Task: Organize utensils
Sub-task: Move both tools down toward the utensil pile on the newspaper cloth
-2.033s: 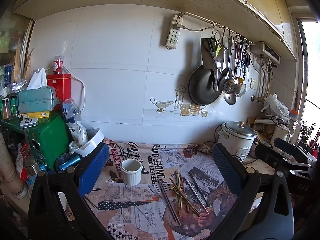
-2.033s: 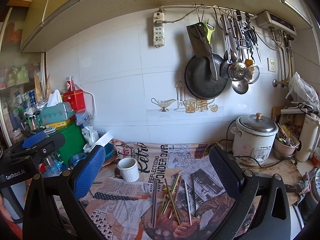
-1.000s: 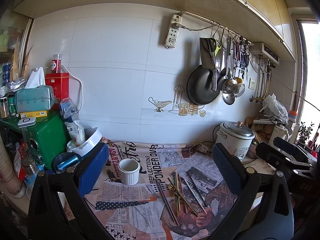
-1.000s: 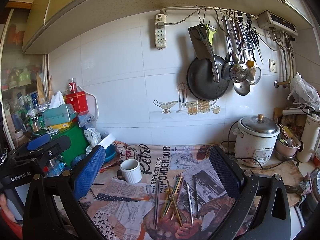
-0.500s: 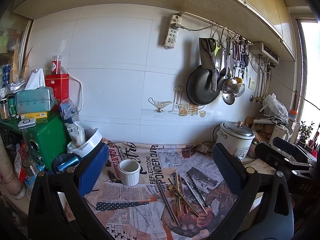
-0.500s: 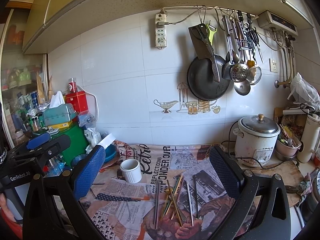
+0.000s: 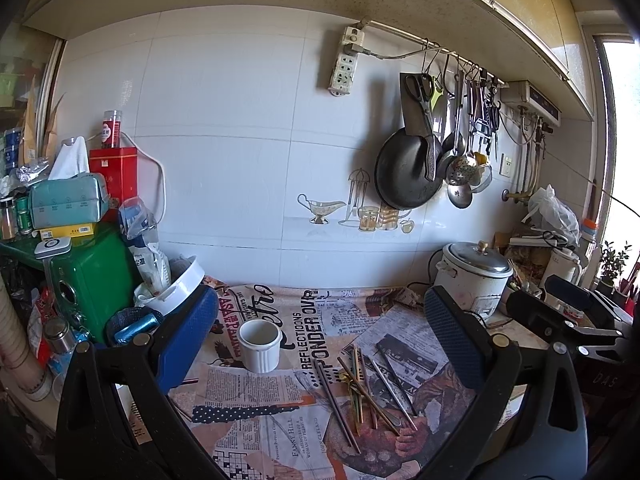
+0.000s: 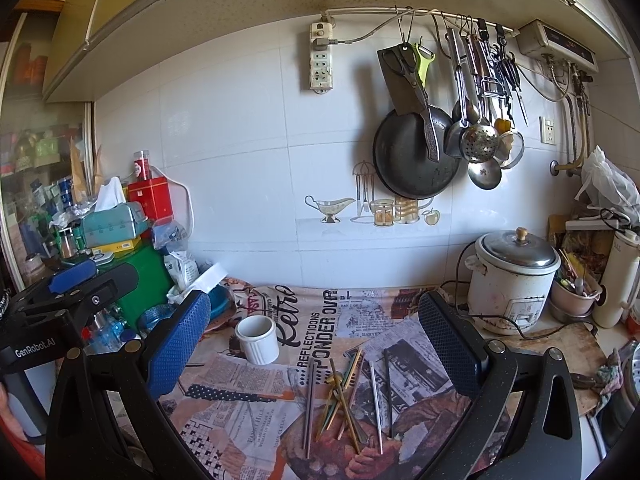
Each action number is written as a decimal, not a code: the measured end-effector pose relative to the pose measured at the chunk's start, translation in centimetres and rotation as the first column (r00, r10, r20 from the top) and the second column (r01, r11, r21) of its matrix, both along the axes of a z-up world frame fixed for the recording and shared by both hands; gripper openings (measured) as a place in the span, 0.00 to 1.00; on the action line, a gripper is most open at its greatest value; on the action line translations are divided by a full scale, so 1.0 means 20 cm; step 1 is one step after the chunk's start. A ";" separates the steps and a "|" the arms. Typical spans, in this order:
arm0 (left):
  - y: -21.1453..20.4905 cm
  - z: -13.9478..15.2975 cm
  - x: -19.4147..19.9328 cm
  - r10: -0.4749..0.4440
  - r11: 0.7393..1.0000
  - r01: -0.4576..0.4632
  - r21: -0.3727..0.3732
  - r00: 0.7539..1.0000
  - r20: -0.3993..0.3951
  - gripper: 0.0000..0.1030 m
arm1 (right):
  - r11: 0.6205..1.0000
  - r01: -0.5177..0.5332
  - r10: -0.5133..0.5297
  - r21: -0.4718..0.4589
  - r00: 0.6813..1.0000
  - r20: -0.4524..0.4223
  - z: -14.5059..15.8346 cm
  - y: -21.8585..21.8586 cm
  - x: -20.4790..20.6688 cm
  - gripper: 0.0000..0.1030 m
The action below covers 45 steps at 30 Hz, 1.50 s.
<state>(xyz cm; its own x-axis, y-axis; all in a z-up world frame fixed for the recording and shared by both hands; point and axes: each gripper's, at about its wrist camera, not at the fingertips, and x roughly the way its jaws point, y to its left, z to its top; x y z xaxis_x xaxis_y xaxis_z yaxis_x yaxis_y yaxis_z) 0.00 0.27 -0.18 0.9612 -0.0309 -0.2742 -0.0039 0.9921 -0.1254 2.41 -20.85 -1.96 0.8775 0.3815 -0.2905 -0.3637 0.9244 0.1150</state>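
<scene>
Several chopsticks (image 7: 362,392) (image 8: 344,394), silver, gold and dark, lie crossed in a loose pile on a newsprint-pattern cloth (image 7: 256,392) (image 8: 240,408). A white ribbed cup (image 7: 259,345) (image 8: 257,339) stands empty to their left. My left gripper (image 7: 320,340) is open, held above and short of the pile, nothing between its blue pads. My right gripper (image 8: 316,340) is open too, hovering over the same spot. Each gripper body shows at the edge of the other's view.
A white rice cooker (image 7: 472,276) (image 8: 512,280) stands at the right with its cord on the counter. A green box (image 7: 88,276) stacked with clutter and a white bowl (image 7: 176,284) crowd the left. Pan and ladles (image 8: 420,152) hang on the wall.
Both views have shifted only slightly; the chopsticks and cup lie where they were and both grippers stay open.
</scene>
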 end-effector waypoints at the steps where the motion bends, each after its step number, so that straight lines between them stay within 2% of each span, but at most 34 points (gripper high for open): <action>1: 0.00 0.00 0.01 0.001 1.000 -0.001 0.001 1.000 -0.001 1.00 | 1.000 0.001 -0.001 -0.002 1.000 -0.003 0.00 0.00 0.01 1.00; 11: 0.00 -0.12 0.16 0.029 0.999 -0.028 0.019 0.997 -0.065 1.00 | 1.000 0.025 -0.026 -0.014 0.996 -0.091 -0.11 -0.03 0.14 1.00; 15: 0.00 -0.21 0.26 0.053 0.998 -0.050 0.026 0.991 -0.120 1.00 | 0.998 0.038 -0.045 -0.042 0.987 -0.157 -0.20 -0.04 0.23 1.00; 21: 0.01 -0.40 0.45 0.034 0.999 -0.034 0.005 0.971 -0.239 1.00 | 0.994 0.059 -0.083 -0.095 0.957 -0.278 -0.36 -0.07 0.40 1.00; 26: 0.01 -0.59 0.63 0.048 0.999 -0.052 -0.001 0.937 -0.346 1.00 | 0.985 0.061 -0.120 -0.160 0.915 -0.386 -0.53 -0.10 0.57 1.00; 30: 0.02 -0.75 0.79 0.067 0.997 -0.072 0.005 0.897 -0.437 1.00 | 0.980 0.043 -0.128 -0.194 0.884 -0.449 -0.66 -0.10 0.70 0.98; 35: 0.02 -0.94 0.94 0.124 0.992 -0.106 0.064 0.851 -0.510 1.00 | 0.975 -0.017 -0.105 -0.220 0.840 -0.532 -0.82 -0.07 0.86 0.88; 38: 0.00 -1.04 1.00 0.117 0.993 -0.090 0.075 0.826 -0.552 1.00 | 0.973 -0.063 -0.080 -0.221 0.810 -0.581 -0.91 -0.04 0.94 0.81; 45: -0.01 -1.21 1.13 0.108 0.994 -0.082 0.071 0.765 -0.635 0.82 | 0.969 -0.177 0.011 -0.174 0.731 -0.682 -1.07 0.06 1.11 0.69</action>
